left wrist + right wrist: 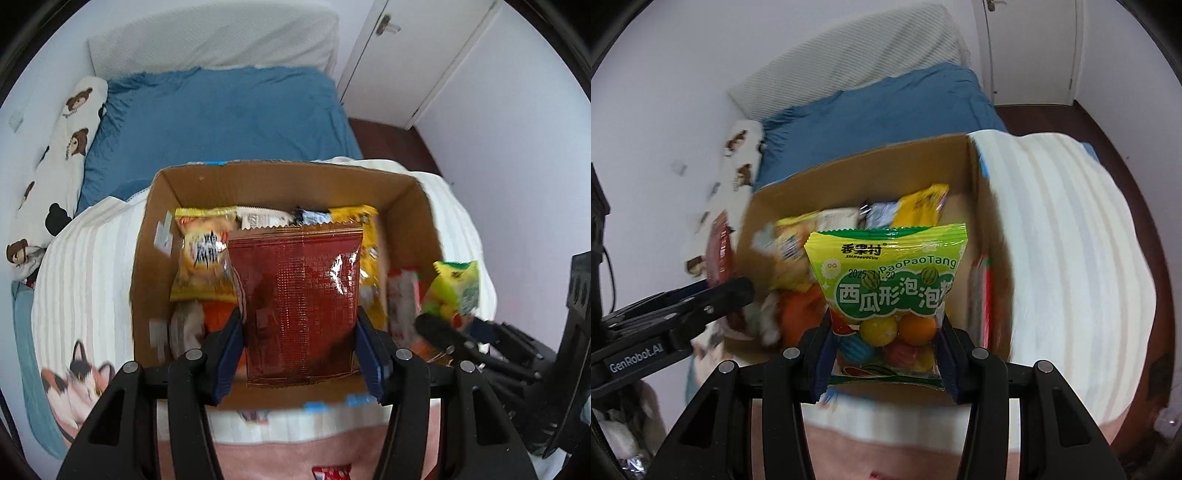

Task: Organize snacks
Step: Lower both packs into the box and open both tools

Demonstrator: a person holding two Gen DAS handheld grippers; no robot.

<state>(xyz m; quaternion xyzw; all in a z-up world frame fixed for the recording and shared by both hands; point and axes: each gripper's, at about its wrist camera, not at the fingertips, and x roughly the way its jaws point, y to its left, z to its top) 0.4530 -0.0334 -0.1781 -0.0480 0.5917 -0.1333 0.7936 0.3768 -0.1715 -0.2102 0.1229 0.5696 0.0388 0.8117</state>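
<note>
**Two snack bags held over the open box**

Your left hand-held gripper [299, 325] is clenched on a dark red foil snack bag [295, 295]. Your right hand-held gripper [884, 343] grasps a green plastic bag of coloured gumballs [886, 291]. Both bags hang above the open brown cardboard box [258, 181], which holds yellow and orange packets and sits on the striped blanket [88, 258] covering the bed.

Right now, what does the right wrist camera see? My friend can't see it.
The right gripper is shut on a green bag of gumballs, held over an open cardboard box full of snack packets. The box sits on a striped blanket on a bed, and the left gripper shows at the left edge, holding a red packet.
</note>
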